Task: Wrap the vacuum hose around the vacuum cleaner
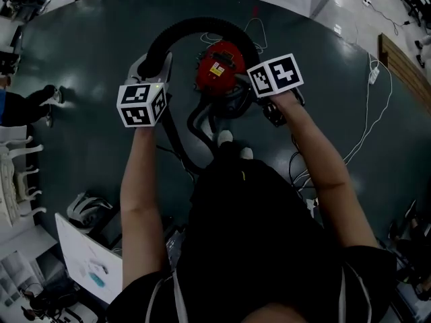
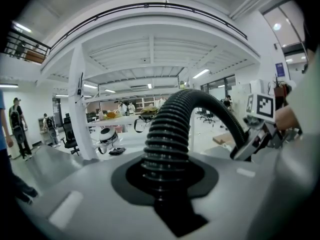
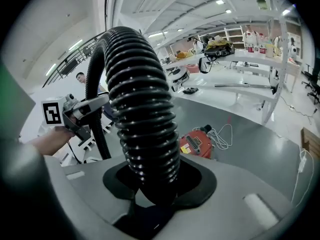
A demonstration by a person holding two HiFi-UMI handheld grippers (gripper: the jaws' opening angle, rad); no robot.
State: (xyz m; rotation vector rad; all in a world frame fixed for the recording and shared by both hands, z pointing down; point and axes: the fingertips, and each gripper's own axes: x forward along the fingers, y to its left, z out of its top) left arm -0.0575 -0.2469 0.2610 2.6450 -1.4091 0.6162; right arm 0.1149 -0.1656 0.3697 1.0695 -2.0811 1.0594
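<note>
Left gripper (image 2: 162, 184) and right gripper (image 3: 150, 184): each clenched on the black ribbed vacuum hose (image 1: 202, 24), holding it as a raised arch, apparently to lay a loop. Red vacuum cleaner (image 1: 219, 66): on the floor at 12 o'clock, under the arch, grippers at its 9 and 3 o'clock.

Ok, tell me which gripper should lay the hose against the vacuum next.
Right, probably: the right gripper is shut on the hose right beside the vacuum cleaner; the left gripper grips it farther off.
</note>
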